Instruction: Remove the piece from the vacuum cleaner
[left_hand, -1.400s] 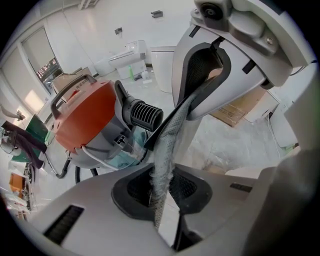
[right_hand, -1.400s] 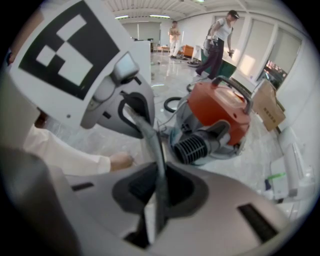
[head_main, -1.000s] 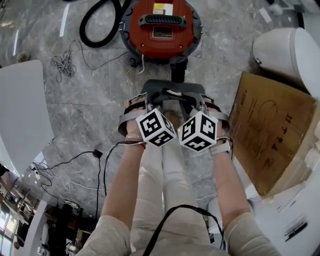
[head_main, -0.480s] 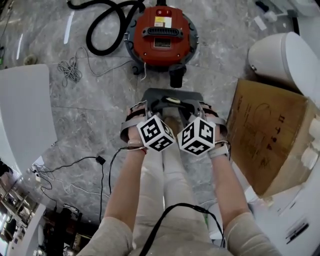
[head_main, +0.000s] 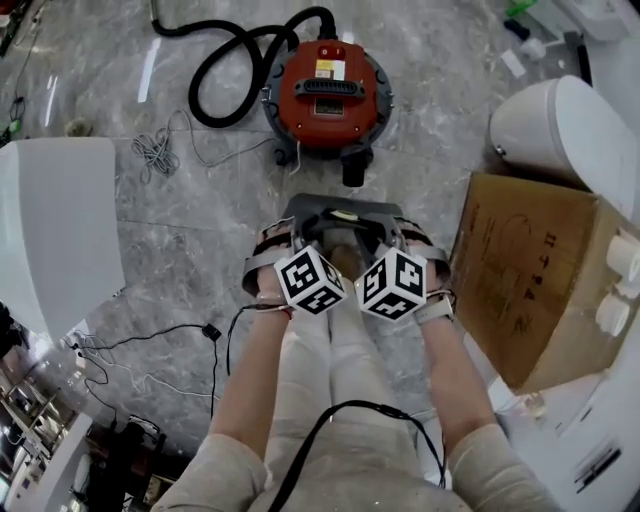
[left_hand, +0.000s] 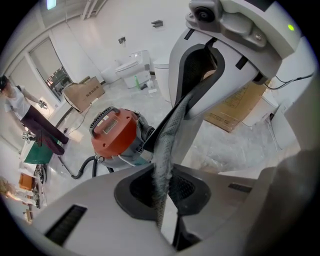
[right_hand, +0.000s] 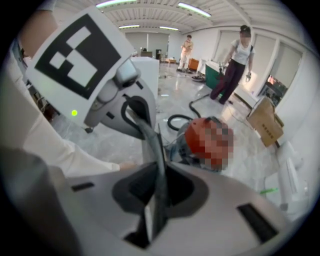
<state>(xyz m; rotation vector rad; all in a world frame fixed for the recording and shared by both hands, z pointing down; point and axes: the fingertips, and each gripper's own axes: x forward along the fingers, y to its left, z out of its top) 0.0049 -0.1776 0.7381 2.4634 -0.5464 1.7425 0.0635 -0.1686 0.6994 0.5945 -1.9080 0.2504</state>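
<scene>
Since a second ago the person has drawn up and away. The red vacuum cleaner now looks smaller in the head view, and more of its black hose shows. The dark grey piece has stayed in front of the person throughout, carried between both grippers.

The left gripper has just been closing its jaws. They now stand nearly together, pinching the thin edge of the piece between the pads. The right gripper is also almost shut, clamped on the opposite edge. Each gripper view shows the other gripper across the piece.

The piece is off the machine and held apart from it, on the near side of the black port at the vacuum cleaner's front.

It looks like a thin-walled moulded shell with an opening in the middle. I judge it to be light and stiff, and not fragile. Its smooth plastic could slide in a narrow pinch. The two side rims, where the grippers hold it now, seem the sound places to grip, since one grip alone would let it swing.

By count there is one piece, one vacuum cleaner, one hose and two grippers. Out on the marble floor lie one cardboard box to the right and one coil of white cable to the left.
</scene>
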